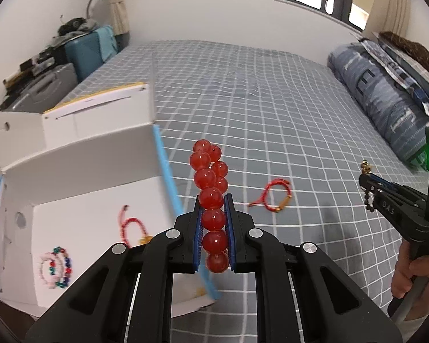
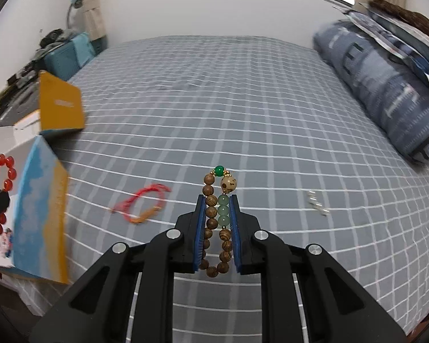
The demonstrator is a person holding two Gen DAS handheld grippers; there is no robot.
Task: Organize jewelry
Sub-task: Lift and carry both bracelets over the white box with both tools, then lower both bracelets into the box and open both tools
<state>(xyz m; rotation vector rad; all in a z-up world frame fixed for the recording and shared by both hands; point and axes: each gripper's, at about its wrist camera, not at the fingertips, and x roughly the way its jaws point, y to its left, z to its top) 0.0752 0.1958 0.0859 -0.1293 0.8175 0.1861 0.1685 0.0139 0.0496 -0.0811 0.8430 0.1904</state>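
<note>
My left gripper [image 1: 213, 200] is shut on a red bead bracelet [image 1: 207, 175], held at the right edge of the open white box [image 1: 85, 188]; the bracelet also shows in the right wrist view [image 2: 3, 171]. The box holds a red cord bracelet [image 1: 131, 225] and a multicoloured bead bracelet [image 1: 55, 265]. My right gripper [image 2: 218, 200] is shut on a wooden bead bracelet [image 2: 211, 220] with green beads, held above the bed; this gripper also shows in the left wrist view [image 1: 367, 181]. A red cord bracelet [image 1: 273, 197] lies on the bed [image 2: 143, 205].
The grey checked bedspread [image 1: 257, 108] fills the middle. A small silver piece [image 2: 317, 203] lies on it to the right. A rolled blue quilt [image 1: 386, 100] lies along the right side. The box's yellow lid flap [image 2: 60, 105] stands up at the left. Suitcases [image 1: 83, 51] stand beyond.
</note>
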